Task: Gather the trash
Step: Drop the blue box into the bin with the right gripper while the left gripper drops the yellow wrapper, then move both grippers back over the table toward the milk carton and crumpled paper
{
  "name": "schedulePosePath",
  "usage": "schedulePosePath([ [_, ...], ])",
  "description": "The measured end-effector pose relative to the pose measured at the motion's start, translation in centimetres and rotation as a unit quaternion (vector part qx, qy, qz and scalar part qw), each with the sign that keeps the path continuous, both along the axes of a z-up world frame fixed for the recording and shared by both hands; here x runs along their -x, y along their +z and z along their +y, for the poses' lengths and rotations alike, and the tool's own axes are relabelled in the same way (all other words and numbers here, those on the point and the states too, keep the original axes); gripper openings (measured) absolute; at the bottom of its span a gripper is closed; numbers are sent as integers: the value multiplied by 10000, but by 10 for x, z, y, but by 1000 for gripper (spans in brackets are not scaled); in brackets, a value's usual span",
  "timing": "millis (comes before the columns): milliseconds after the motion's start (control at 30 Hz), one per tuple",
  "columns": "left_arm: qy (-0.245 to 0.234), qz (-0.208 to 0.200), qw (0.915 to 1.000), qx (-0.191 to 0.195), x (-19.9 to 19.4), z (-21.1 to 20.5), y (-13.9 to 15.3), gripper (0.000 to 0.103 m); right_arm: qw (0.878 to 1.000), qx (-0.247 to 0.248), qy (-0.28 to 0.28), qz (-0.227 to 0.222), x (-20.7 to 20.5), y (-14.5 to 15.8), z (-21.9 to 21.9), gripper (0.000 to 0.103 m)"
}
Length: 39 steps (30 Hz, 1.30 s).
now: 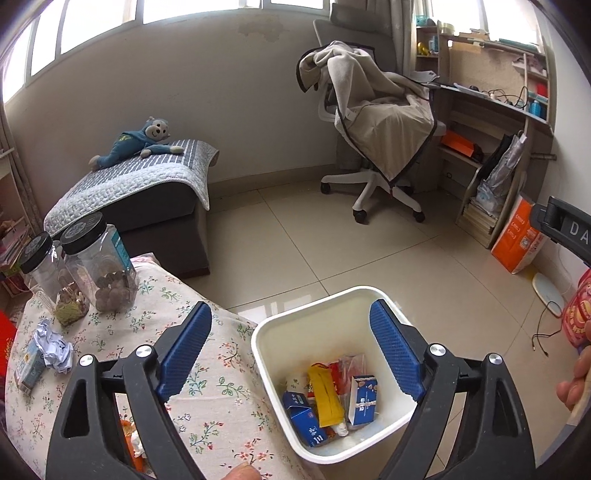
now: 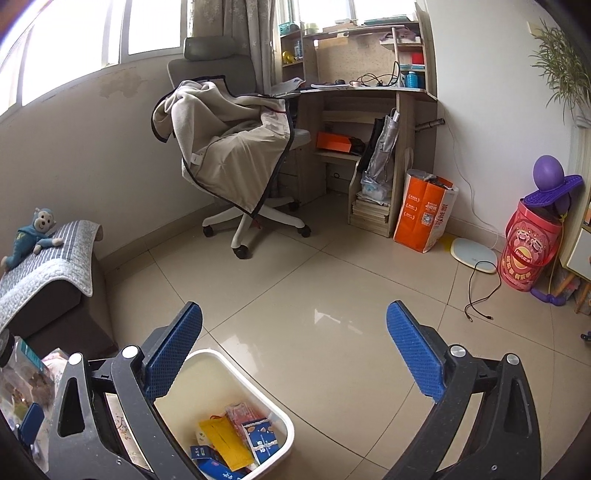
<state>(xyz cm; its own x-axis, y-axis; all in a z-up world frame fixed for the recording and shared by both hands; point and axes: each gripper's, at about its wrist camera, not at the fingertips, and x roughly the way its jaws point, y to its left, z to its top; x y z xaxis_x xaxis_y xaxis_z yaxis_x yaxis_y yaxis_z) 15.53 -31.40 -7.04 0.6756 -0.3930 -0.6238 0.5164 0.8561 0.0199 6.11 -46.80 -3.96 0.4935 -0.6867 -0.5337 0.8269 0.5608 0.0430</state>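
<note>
Beside the floral-clothed table (image 1: 207,413) stands the white bin (image 1: 295,321), holding wrappers. Crumpled paper (image 1: 53,349) and two jars (image 1: 94,266) remain on the table. The left gripper (image 1: 291,350) and right gripper (image 2: 295,354) gape wide, empty.

You get soft, even daylight in both views, coming from the windows (image 1: 92,33) along the top, which are blown out to plain white. The tiled floor (image 2: 332,317) carries a pale sheen of reflected window light. Shadows are faint and diffuse, darkest beneath the office chair (image 2: 236,158). Fisheye distortion bows the walls and window frames, and black vignetting cuts the corners. Focus is sharp at the centre; the far edges smear slightly.
</note>
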Motion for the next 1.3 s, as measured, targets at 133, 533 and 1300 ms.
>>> schedulePosePath([
  [133, 236, 141, 9994, -190, -5, 25, -11, 88, 9989, -57, 358, 297, -12, -6, 15, 96],
  [533, 1015, 483, 9921, -553, -22, 110, -38, 88, 9858, 23, 1430, 878, -49, -17, 81, 96],
  [1300, 2294, 732, 9680, -711, -85, 289, -34, 88, 9346, 676, 3220, 1349, -126, -41, 267, 96],
])
